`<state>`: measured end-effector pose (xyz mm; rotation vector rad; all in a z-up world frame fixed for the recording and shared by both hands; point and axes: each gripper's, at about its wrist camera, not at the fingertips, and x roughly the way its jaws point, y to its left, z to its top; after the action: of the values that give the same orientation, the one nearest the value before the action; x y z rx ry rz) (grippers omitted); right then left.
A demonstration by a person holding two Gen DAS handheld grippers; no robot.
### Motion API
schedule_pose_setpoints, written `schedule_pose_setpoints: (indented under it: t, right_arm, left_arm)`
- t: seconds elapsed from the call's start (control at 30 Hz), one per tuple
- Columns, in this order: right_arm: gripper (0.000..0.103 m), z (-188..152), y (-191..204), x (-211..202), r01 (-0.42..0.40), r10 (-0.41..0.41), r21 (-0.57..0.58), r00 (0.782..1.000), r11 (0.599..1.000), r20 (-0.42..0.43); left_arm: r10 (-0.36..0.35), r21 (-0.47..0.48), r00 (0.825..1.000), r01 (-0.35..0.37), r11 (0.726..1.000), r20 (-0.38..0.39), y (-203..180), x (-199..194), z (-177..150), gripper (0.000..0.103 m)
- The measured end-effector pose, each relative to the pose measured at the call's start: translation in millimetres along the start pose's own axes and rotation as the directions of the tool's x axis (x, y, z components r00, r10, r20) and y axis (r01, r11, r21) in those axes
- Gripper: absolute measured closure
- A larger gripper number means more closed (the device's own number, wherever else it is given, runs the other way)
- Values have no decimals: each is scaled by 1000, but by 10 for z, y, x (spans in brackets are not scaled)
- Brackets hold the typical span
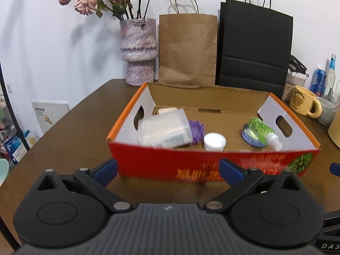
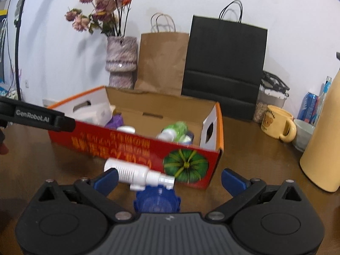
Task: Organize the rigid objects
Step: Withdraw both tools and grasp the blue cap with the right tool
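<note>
A red and orange cardboard box [image 1: 161,161] sits on the brown table [image 1: 70,140]. Inside lie a clear plastic container [image 1: 163,128] with a purple lid [image 1: 196,130], a white cap [image 1: 214,141], a blue tin [image 1: 250,137] and a green bottle [image 1: 262,130]. My left gripper [image 1: 169,171] stands open just before the box's front wall, holding nothing. In the right wrist view a white ribbed filter piece [image 2: 138,173] and a blue toothed lid [image 2: 157,200] lie on the table in front of the box [image 2: 136,146]. My right gripper [image 2: 170,178] is open around them.
A vase of dried flowers [image 1: 138,51], a brown paper bag [image 1: 187,48] and a black paper bag [image 1: 255,46] stand behind the box. A yellow mug [image 2: 278,124], a bowl [image 2: 302,135], a can [image 2: 309,108] and a tall cream jug [image 2: 323,136] crowd the right side.
</note>
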<state>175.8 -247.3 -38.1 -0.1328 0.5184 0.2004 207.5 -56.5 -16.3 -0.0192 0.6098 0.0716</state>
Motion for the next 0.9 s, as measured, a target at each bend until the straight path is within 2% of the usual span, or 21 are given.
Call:
schedule_pose_setpoints:
  t: [0.3,0.47,0.6,0.67,0.7,0.73,0.9]
  right_arm:
    - [0,-145,20,78,-33,33,10,998,999,-59]
    - [1,-179,16,167,-25,26,18,996,1000,-90]
    - [11,-189,-7,191,-37,41,34,994,999,-106]
    - [21,-191,-19,199,-42,46,43,993,998,-111]
    - [31,-192,-27,201,-48,53,48,992,998,-112]
    - [49,-193,-38,203,-55,61,55,992,997,-112]
    - [51,-206,-65,185,-97,105,76,989,992,-103]
  left_arm:
    - [9,6,999,-9,1000,-47,-19,-7,-209,0]
    - [5,10,998,-4,1000,-58,-56,-16,-274,0]
    - [2,13,998,-2,1000,-63,-87,-23,-295,0]
    - [2,14,998,-1,1000,-63,-97,-26,-297,0]
    - [1,14,998,0,1000,-63,-97,-26,-296,0]
    - [1,15,998,0,1000,-63,-112,-28,-300,0]
    - [1,20,998,0,1000,-64,-172,-34,-310,0]
